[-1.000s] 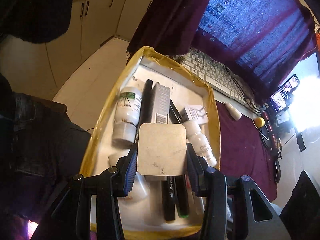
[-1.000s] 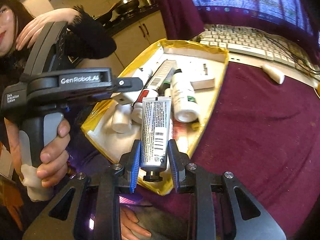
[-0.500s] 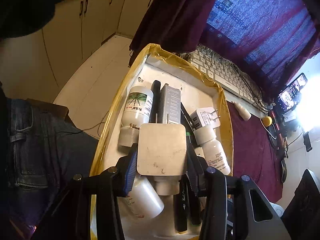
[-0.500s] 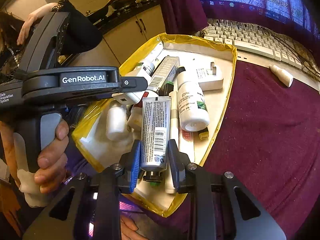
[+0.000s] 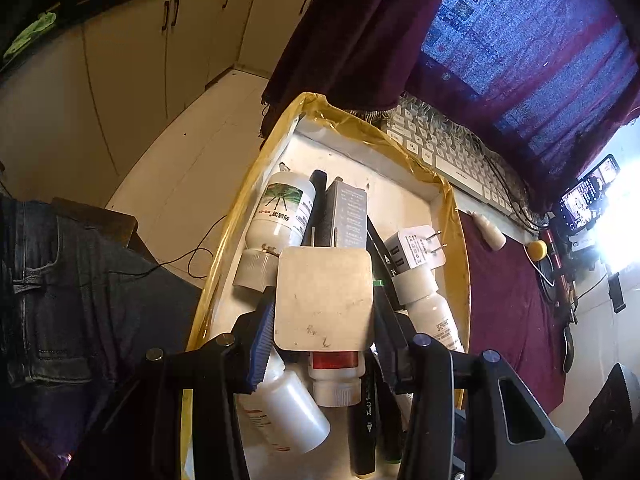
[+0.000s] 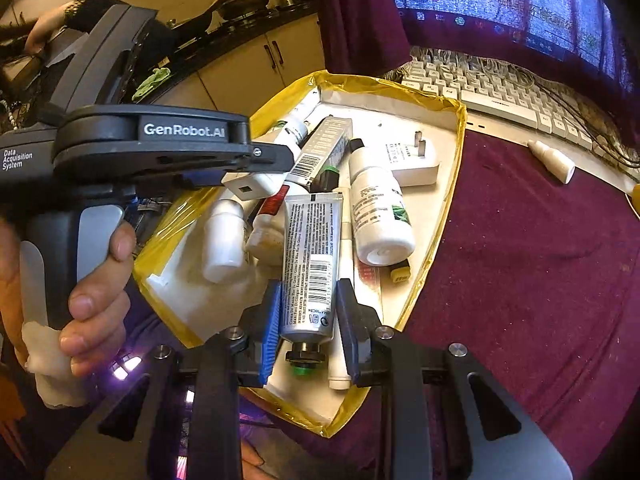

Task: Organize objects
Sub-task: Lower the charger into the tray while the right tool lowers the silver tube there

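Right gripper (image 6: 307, 312) clamping tube (image 6: 311, 268), low over tray's near rim (image 6: 418, 292)

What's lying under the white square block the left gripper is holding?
Below the white square block in the left gripper lie a red-labelled white bottle, a plain white bottle and black markers, all inside the yellow-lined tray. Anything directly behind the block is covered.

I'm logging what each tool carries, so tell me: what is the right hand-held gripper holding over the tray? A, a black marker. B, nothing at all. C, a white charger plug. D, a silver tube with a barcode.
D: in the right wrist view the right hand-held gripper is shut on the silver tube, barcode facing up, above the yellow-edged tray.
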Demonstrator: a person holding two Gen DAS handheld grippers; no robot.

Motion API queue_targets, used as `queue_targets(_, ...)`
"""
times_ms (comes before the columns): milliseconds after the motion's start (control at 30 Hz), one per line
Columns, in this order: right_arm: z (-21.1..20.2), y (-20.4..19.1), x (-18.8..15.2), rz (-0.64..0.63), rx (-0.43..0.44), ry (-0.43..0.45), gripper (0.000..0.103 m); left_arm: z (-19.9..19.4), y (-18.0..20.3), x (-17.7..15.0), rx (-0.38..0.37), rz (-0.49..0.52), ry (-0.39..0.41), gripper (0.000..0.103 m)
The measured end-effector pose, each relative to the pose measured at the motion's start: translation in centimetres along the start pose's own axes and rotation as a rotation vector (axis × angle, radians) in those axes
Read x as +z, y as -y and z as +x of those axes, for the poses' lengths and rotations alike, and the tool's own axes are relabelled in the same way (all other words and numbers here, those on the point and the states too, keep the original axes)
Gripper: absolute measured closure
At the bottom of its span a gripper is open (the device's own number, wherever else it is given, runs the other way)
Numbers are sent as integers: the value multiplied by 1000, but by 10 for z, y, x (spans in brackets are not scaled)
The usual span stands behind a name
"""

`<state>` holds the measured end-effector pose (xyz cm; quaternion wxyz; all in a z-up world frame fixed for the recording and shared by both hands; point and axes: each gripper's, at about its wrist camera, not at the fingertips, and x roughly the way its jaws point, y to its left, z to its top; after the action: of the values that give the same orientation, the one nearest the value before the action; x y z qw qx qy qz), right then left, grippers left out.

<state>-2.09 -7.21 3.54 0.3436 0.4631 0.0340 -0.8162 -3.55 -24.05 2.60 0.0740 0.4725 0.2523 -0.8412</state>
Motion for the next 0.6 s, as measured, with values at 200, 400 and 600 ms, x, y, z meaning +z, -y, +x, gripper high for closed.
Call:
queue_targets(200, 0, 2, 2, 18, 11, -5, 78, 1, 0, 1, -1, 0, -4, 63)
queue_targets(400, 1, 3, 1, 29, 9, -8, 78, 4, 3, 1, 4, 9, -9, 63)
queue_targets(600, 2, -1, -1, 24, -11, -12, 78, 5, 3, -1, 12, 10, -16, 64)
